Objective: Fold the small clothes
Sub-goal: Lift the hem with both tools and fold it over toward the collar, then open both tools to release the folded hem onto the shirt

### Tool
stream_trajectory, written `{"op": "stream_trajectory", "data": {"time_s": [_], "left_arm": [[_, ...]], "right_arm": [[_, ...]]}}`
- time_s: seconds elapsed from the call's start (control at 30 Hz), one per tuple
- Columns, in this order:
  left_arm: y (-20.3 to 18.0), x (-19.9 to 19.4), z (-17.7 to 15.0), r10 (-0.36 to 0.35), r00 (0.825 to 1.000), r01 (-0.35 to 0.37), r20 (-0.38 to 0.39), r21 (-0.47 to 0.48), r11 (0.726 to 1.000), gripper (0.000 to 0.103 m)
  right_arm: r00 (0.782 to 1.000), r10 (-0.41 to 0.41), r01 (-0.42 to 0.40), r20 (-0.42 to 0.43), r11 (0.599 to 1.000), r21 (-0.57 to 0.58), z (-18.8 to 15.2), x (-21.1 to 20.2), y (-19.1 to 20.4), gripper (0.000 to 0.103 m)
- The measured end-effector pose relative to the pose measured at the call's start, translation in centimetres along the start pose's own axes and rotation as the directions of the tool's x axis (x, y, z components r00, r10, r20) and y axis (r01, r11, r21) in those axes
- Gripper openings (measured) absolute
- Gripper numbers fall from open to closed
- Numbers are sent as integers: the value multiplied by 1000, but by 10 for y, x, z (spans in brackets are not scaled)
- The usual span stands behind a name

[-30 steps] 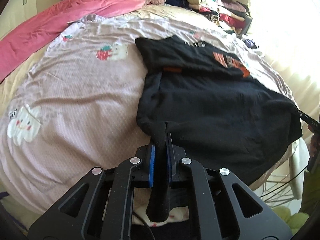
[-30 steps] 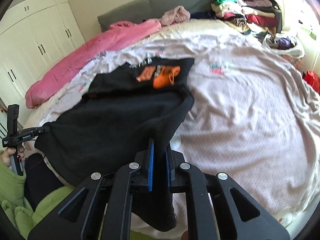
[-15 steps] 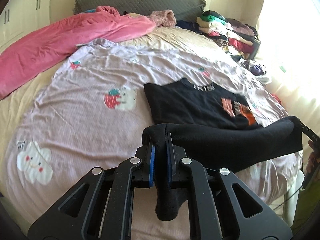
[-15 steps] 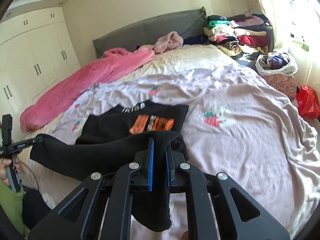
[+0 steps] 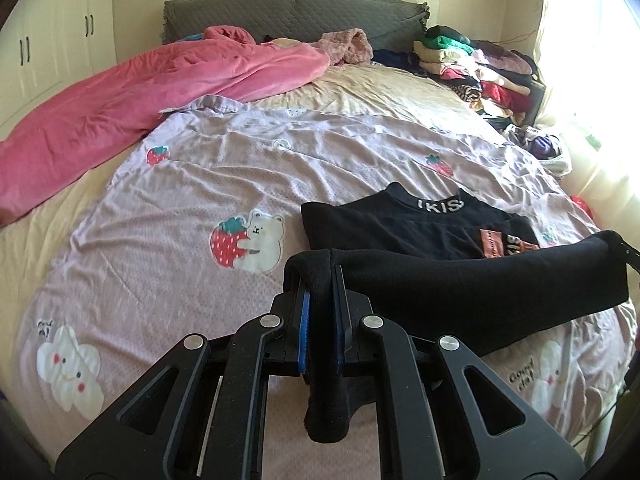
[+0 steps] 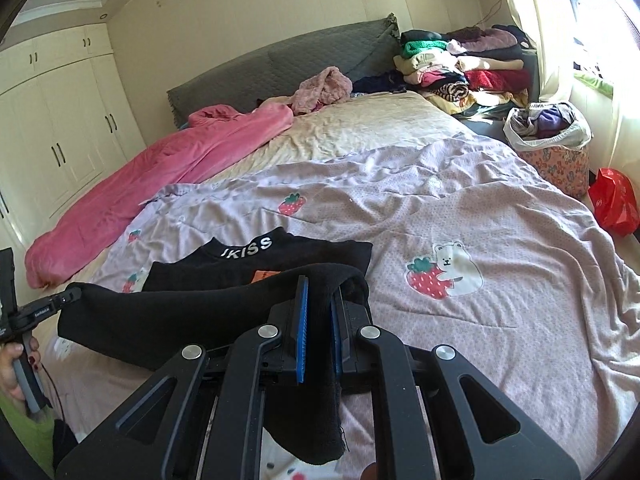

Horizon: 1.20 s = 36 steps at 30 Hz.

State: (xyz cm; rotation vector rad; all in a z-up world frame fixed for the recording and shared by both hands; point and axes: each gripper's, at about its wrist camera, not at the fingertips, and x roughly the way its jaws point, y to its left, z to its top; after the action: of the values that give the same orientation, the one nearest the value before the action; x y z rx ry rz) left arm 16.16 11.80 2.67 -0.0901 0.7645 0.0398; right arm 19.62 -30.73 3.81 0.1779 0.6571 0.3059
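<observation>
Left wrist view: left gripper (image 5: 320,312) clamped tight on one corner of the black garment (image 5: 460,292), cloth bunched between the blue pads and hanging down past them. Lifted hem edge runs taut to the right edge of frame, where the other gripper's tip just shows. Collar end lies flat on the lilac strawberry quilt (image 5: 160,272), white lettering on the neckband, orange print partly hidden by the raised edge. Pink blanket (image 5: 140,100) and a stack of clothes (image 5: 472,68) sit well apart near the headboard.

Right wrist view: right gripper (image 6: 318,320) pinched shut on the opposite corner of the black garment (image 6: 180,308), a flap dangling below the jaws. Hem stretches across to the left gripper (image 6: 60,300), held in a person's hand (image 6: 16,368) at the frame edge. Collar end on the quilt (image 6: 500,320), just beyond the raised hem.

Step, as I read it: bottom-to-top fold, hem lifted and carried over the body. Next move calls for both corners to travel level and together toward the collar, edges matched, then lowered flat before release. Uneven pull would skew the fold.
</observation>
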Motion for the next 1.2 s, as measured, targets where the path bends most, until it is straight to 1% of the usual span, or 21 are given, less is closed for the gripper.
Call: {"op": "stream_trajectory", "data": {"time_s": [0.07, 0.2, 0.33, 0.53, 0.63, 0.7, 0.73, 0.8, 0.83, 0.87, 0.9, 0.93, 1.03, 1.13, 1.2], "left_arm": [[-2, 8, 3, 9, 1000, -9, -2, 1, 1000, 4], [-9, 24, 7, 60, 998, -61, 6, 32, 998, 4], [-13, 44, 10, 89, 996, -89, -5, 38, 995, 4], [-8, 78, 20, 99, 994, -100, -49, -9, 995, 4], [-9, 93, 16, 105, 993, -106, -62, -7, 994, 5], [-7, 100, 10, 103, 992, -104, -71, -11, 995, 7], [-4, 102, 5, 88, 993, -90, -76, -23, 996, 8], [0, 100, 2, 57, 996, -60, -71, -39, 997, 16], [3, 96, 1, 51, 997, -54, -65, -44, 998, 21], [4, 93, 2, 52, 997, -55, -59, -50, 997, 33], [7, 86, 3, 40, 998, -43, -44, -64, 997, 37], [9, 80, 3, 29, 999, -31, -32, -73, 997, 37], [10, 63, 4, 1, 1000, -2, -9, -91, 996, 37], [8, 48, -1, -26, 1000, 26, 2, -87, 996, 37], [6, 39, -10, -38, 999, 37, -7, -75, 997, 40]], "right_arm": [[1000, -5, 5, -8, 1000, -3, 1, 7, -2, 9], [1000, -13, 13, -21, 1000, -8, 2, 22, -5, 9], [999, -22, 22, -34, 1000, -11, 3, 37, -9, 9], [997, -36, 36, -66, 999, -6, 7, 66, -15, 9], [993, -57, 57, -103, 998, -3, 4, 84, -19, 9], [987, -72, 74, -141, 997, 7, -1, 97, -23, 10], [986, -71, 73, -153, 997, 7, -4, 101, -24, 13], [986, -69, 74, -154, 997, 25, -7, 101, -28, 14], [986, -63, 69, -152, 997, 39, -8, 99, -29, 19], [987, -65, 73, -146, 996, 48, -8, 95, -30, 28], [990, -70, 78, -123, 995, 59, -9, 87, -31, 52], [992, -67, 74, -106, 995, 63, -9, 81, -31, 55], [995, -65, 70, -77, 996, 58, -12, 61, -30, 55], [996, -52, 56, -74, 998, 43, -18, 44, -26, 55], [995, -46, 48, -86, 998, 27, -24, 37, -21, 55]]}}
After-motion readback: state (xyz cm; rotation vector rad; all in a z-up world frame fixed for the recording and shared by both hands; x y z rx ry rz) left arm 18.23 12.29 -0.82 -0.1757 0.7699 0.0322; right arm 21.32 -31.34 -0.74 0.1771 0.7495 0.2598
